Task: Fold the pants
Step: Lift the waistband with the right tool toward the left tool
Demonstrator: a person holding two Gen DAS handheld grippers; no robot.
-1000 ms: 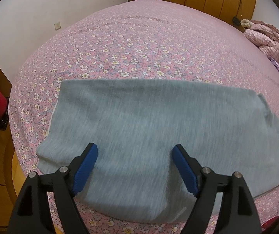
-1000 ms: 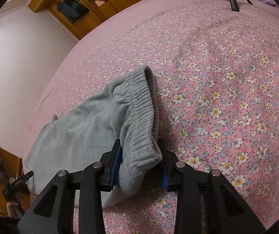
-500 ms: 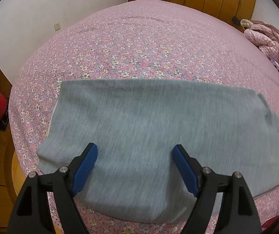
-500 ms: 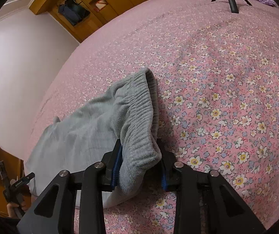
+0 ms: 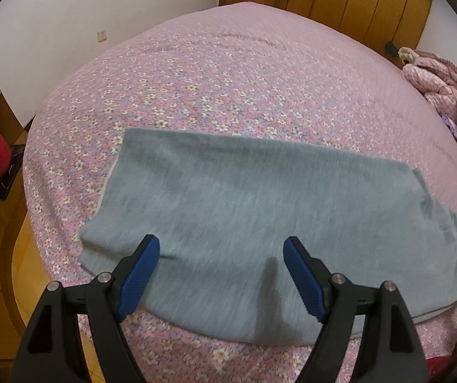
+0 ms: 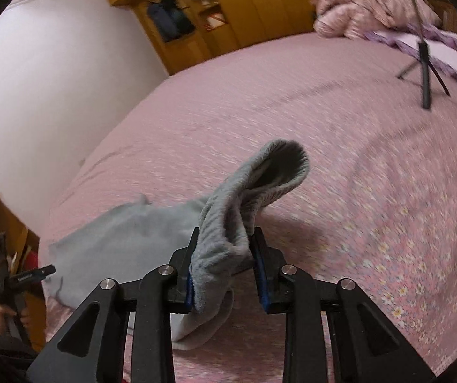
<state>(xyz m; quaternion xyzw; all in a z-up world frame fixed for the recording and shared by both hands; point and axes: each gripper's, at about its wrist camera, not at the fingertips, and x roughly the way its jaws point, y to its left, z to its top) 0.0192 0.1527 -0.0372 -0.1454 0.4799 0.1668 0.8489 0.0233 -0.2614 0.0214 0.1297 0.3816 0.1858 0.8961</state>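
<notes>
The pants (image 5: 244, 220) lie flat across the near part of the bed (image 5: 244, 79), long axis running left to right. My right claw (image 6: 225, 265) is clenched on the ribbed waistband (image 6: 260, 185), which is raised off the bed; the band arches up and droops past the jaws. My left claw (image 5: 220, 274) is released, jaws spread wide, hovering over the near edge of the pants toward the leg end, gripping nothing.

Handling, as I judge it: the cloth is a soft, thick knit, light, fully limp. It will sag and drag from any single grip point and hold no shape of its own. It is neither fragile nor slippery; the fleecy surface should seat well in the blue pads (image 5: 139, 274). The waistband is the thickest part and the best hold. For the leg end, I would take the edge at a corner, catching all layers, so that the layers do not part on the lift.

Surroundings, relative to the pants:
- Beyond the waistband end: a tripod (image 6: 423, 63) standing on the bed, well apart.
- Behind the tripod, at the head of the bed: a pink quilt (image 6: 372, 6) and a purple pillow (image 6: 445, 54).
- Beyond the far edge: bare bedspread, then a wardrobe (image 5: 340, 3).
- Off the leg end: the bed edge and floor (image 5: 21, 255).

Nothing lies in the fold path. The main risk, as I judge it, is the leg end slipping off the bed edge.
</notes>
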